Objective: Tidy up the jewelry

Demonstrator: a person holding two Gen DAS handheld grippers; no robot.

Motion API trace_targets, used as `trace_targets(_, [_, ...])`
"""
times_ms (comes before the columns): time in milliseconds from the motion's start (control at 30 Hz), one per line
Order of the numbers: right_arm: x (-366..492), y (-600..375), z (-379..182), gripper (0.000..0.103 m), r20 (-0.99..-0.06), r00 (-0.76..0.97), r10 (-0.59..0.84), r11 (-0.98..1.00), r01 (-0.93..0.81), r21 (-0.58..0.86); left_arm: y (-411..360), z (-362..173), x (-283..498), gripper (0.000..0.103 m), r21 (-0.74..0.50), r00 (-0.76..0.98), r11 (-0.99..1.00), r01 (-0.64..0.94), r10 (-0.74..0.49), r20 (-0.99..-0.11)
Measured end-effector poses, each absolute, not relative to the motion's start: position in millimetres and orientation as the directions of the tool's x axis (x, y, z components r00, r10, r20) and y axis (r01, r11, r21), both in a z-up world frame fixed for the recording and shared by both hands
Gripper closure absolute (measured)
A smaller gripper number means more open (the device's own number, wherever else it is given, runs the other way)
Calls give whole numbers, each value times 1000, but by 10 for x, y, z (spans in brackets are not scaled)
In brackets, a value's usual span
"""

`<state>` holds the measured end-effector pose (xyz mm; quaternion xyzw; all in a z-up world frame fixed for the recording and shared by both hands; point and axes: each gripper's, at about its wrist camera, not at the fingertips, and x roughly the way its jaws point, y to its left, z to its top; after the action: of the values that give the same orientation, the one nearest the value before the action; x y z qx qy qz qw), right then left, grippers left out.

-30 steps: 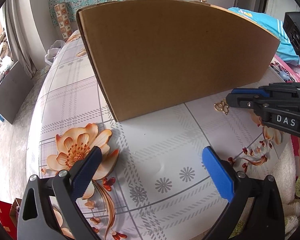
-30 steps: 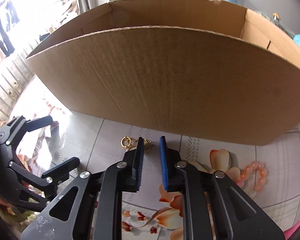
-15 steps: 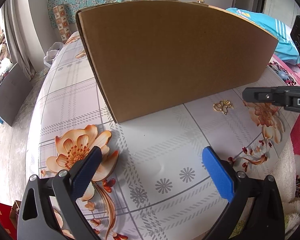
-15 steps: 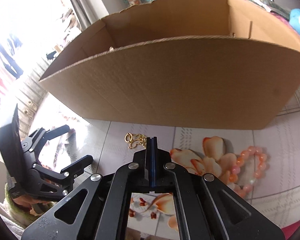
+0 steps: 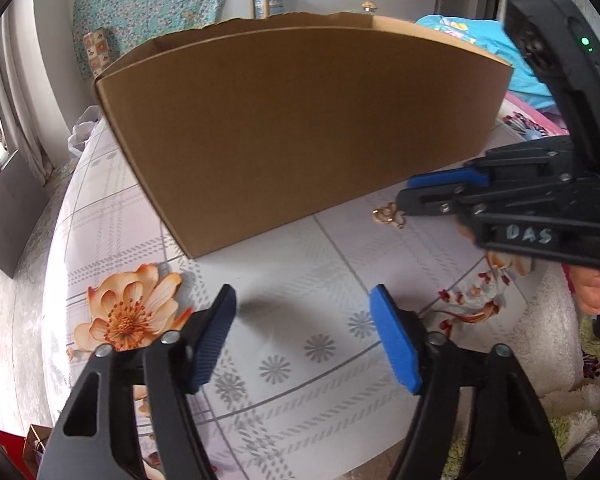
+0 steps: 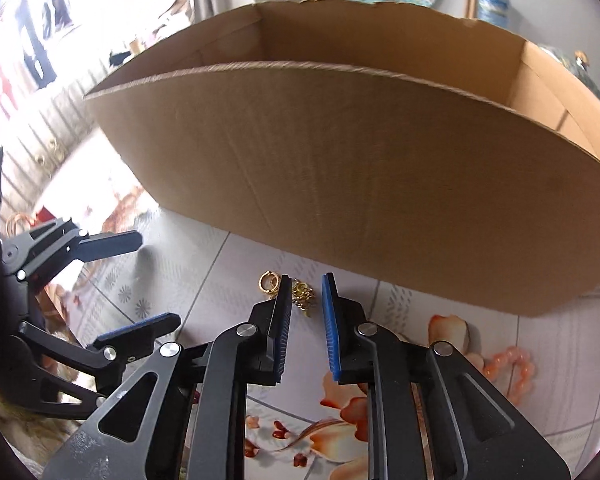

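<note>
A small gold chain piece with a ring [image 5: 390,216] [image 6: 303,292] lies on the flowered tablecloth [image 5: 300,264] just in front of the open cardboard box [image 5: 300,128] [image 6: 360,180]. My right gripper [image 6: 306,300] [image 5: 404,194] points down at it. Its jaws are opening, and the gold piece sits between the fingertips without being pressed. A pink bead bracelet [image 6: 512,368] rests on the cloth to the right of that gripper. My left gripper [image 5: 304,336] [image 6: 148,284] hovers over bare cloth nearer the table's front; its jaws are closing on nothing.
The box's tall front wall stands close behind the jewelry. A person's hand [image 5: 592,292] holds the right gripper's handle. The table's rounded edge drops to a fluffy rug [image 5: 572,420] at right and to the floor at left. Blue bedding [image 5: 460,28] lies behind the box.
The right gripper shut and drew back to the right, then returned to the gold piece with its jaws parted around it. The left jaws have narrowed from wide open.
</note>
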<state>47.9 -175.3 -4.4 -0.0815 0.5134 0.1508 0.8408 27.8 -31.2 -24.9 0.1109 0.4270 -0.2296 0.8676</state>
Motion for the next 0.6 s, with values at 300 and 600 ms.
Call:
trace_targets(300, [429, -1855, -38, 102, -880, 414, 232, 939, -332, 91, -480, -201, 290, 68, -25, 517, 828, 561, -374, -770])
trace_targets(600, [343, -2184, 73, 102, -843, 421, 335, 937, -237, 255, -637, -176, 390, 77, -29, 504, 804, 594, -400, -766])
